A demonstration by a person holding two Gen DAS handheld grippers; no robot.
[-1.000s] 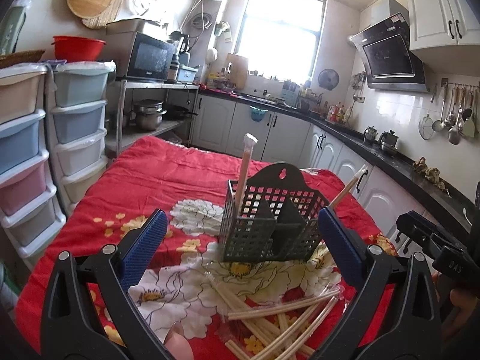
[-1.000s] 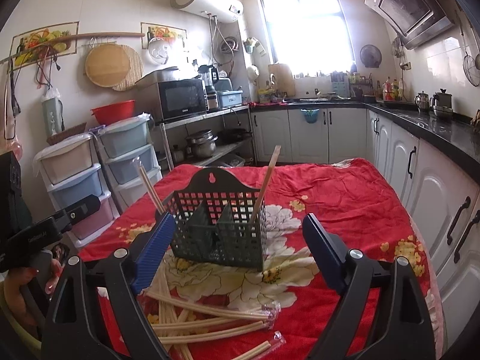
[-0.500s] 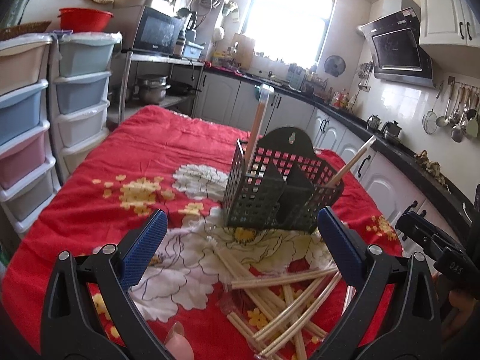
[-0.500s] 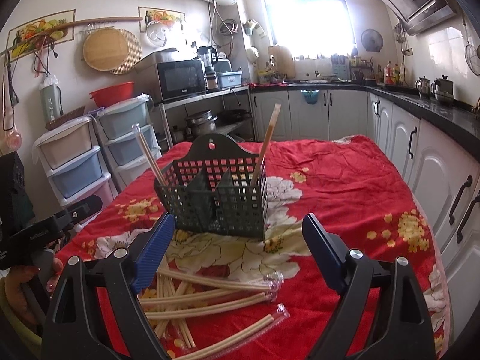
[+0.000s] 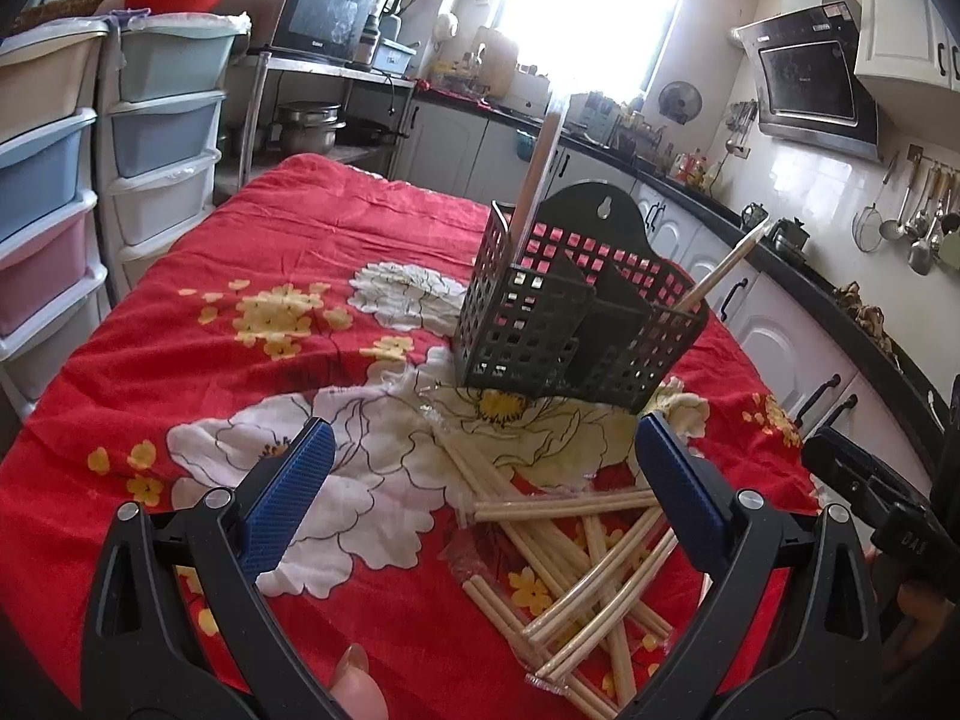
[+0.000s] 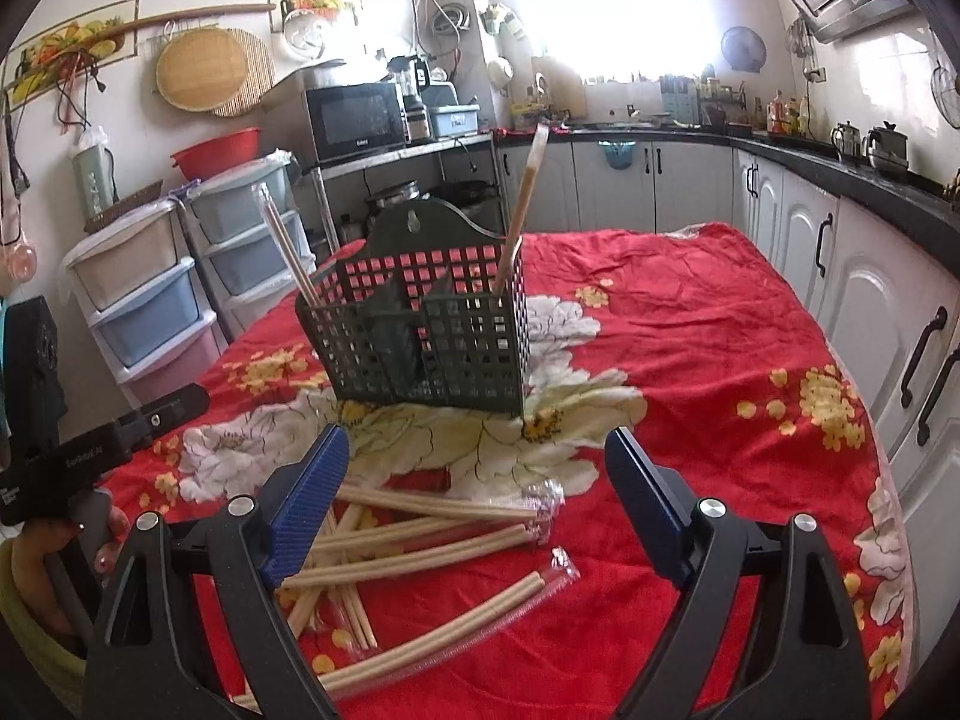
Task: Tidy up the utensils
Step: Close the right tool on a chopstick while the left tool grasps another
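While both the left gripper (image 5: 480, 501) and right gripper (image 6: 477, 495) gaped empty, their frames hid the near ends of wrapped chopsticks (image 6: 420, 546) before the basket (image 6: 420, 336).

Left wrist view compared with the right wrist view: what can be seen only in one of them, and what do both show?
Only the left wrist view shows the ladles hanging on the wall. Only the right wrist view shows the round woven trays on the wall and the fruit picture. Both show the dark utensil basket with chopsticks standing in it, the wrapped chopsticks piled on the red floral cloth, and the microwave.
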